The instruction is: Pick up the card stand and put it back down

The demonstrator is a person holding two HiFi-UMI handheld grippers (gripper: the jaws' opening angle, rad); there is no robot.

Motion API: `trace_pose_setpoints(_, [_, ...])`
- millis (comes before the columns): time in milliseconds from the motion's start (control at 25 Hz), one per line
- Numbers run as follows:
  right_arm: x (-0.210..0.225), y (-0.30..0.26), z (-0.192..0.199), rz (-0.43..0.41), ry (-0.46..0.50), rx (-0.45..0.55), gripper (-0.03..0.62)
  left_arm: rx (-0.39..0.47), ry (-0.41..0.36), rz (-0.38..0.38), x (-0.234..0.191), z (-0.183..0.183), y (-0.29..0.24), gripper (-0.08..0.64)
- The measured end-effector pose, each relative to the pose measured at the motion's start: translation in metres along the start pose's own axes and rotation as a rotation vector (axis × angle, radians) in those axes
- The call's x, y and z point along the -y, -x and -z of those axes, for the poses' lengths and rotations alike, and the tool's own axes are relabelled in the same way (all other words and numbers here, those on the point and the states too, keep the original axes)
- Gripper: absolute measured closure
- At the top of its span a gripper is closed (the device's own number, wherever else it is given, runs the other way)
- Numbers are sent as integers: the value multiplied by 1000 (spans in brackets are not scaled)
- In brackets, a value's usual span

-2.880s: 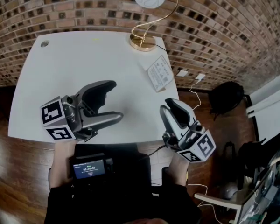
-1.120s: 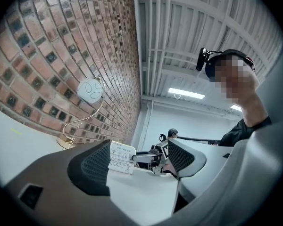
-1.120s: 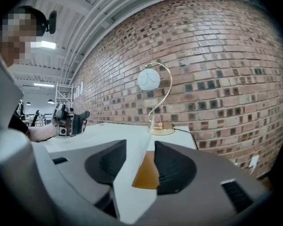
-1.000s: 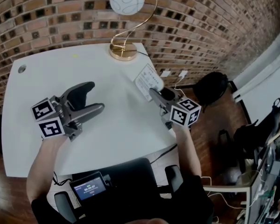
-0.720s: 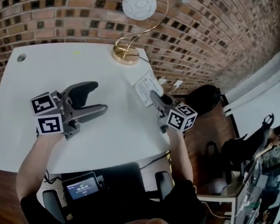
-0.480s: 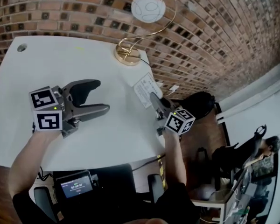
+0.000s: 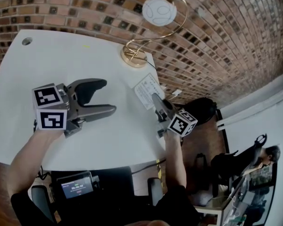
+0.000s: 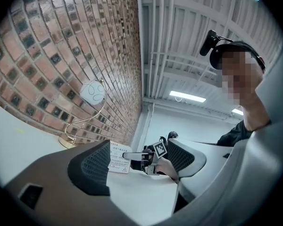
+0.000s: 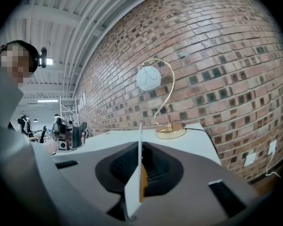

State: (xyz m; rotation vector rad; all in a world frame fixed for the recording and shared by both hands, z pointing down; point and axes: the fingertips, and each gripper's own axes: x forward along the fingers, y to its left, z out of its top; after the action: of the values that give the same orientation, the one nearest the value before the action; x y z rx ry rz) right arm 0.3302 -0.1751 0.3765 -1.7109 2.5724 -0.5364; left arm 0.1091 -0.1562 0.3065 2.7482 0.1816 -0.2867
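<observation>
Card stand point(image 7: 147, 89), a white printed sheet in a clear holder, is seen at the right edge of the white table point(image 7: 61, 55), near the gold-based globe lamp point(image 7: 134, 55). It is pinched edge-on by the right gripper point(image 7: 155, 99), whose jaws have just been closing onto it. The left gripper point(image 7: 104, 97) is held unchanged over the table, jaws wide apart and empty.

the lamp point(image 7: 133, 58) stands at the counter's point(image 7: 61, 65) far right corner, the card stand point(image 7: 147, 89) nearer on the right edge between the fingers point(image 9: 162, 168) of the right gripper point(image 7: 155, 98).
</observation>
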Motion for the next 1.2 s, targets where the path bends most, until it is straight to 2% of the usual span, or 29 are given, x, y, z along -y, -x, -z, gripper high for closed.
trace_pose_setpoints(280, [-30, -15, -31, -92, 5, 46, 571, 0, 10, 7, 0, 1, 0, 182])
trace_pose_setpoints(520, [-64, -31, -61, -248, -4, 118, 571, 14, 19, 7, -2, -2, 3, 181])
trace_pose_setpoints(840, [-115, -70, -98, -422, 17, 154, 571, 52, 13, 7, -4, -14, 13, 181])
trace_pose_setpoints(1200, [-151, -102, -125, -534, 60, 171, 571, 69, 14, -19, -9, -25, 23, 181])
